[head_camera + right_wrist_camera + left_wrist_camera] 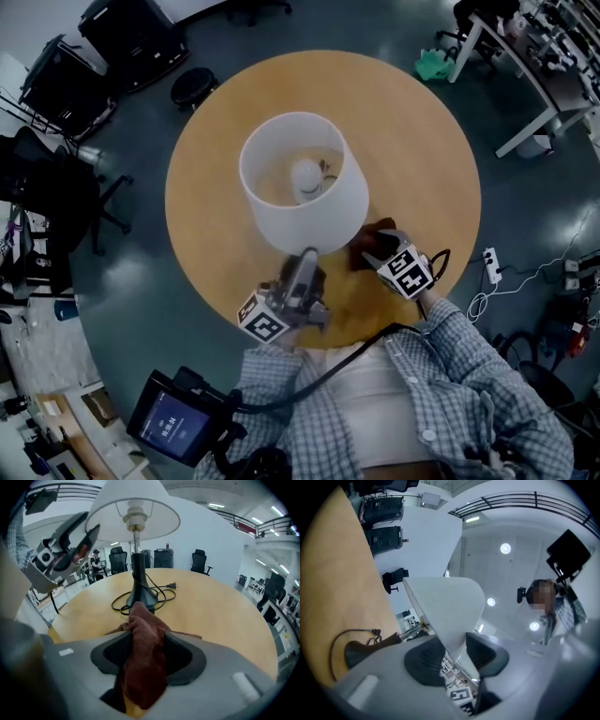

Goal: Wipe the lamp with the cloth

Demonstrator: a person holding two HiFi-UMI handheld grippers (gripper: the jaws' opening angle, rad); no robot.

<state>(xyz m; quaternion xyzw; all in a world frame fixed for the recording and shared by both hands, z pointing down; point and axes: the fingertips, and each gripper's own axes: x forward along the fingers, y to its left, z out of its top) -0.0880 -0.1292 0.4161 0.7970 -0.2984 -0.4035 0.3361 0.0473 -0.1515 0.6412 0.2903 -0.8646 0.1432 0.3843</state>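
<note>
A table lamp with a white shade (302,202) stands in the middle of the round wooden table (422,141), its bulb (307,176) showing from above. My left gripper (307,255) is at the shade's near rim. In the left gripper view the thin shade wall (445,606) runs between the pads, which close on it at the left gripper (457,653). The brown cloth (143,634) lies bunched between the wide-set jaws of my right gripper (146,651), low over the table just right of the lamp's dark base (140,595). From above, the cloth (367,246) touches the tabletop.
The lamp's black cord (164,590) is coiled round the base. The table edge is close below both grippers. Office chairs, black cases and desks ring the table; a power strip (491,265) lies on the floor at the right.
</note>
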